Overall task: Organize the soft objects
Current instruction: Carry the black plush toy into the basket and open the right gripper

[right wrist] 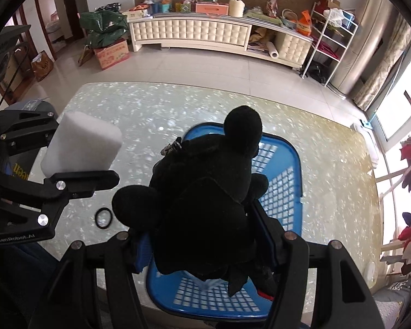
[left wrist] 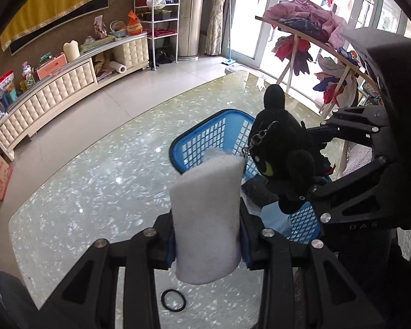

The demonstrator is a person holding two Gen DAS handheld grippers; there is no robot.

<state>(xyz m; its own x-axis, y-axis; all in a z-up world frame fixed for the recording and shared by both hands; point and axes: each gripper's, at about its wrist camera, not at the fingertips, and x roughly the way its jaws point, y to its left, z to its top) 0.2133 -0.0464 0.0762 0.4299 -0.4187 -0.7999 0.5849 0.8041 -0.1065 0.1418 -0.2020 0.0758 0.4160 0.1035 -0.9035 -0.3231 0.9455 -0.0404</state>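
The left gripper [left wrist: 208,246] fingers pinch a white rectangular foam sponge [left wrist: 205,216], long axis upright. The right gripper [right wrist: 202,244] fingers clamp a black plush toy [right wrist: 205,205], head up, above the blue plastic mesh basket [right wrist: 282,181].

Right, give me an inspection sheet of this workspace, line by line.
Surface: glossy speckled table, mostly bare.
Job's things: white sponge block; black plush toy above the blue basket; grey and pale-blue items lie inside the basket.
Clutter: black ring on the table.
Grippers: left gripper shut on the sponge; right gripper shut on the plush.
Cables: nothing seen.
Surroundings: cream cabinet, white shelf rack, clothes rack, tiled floor.
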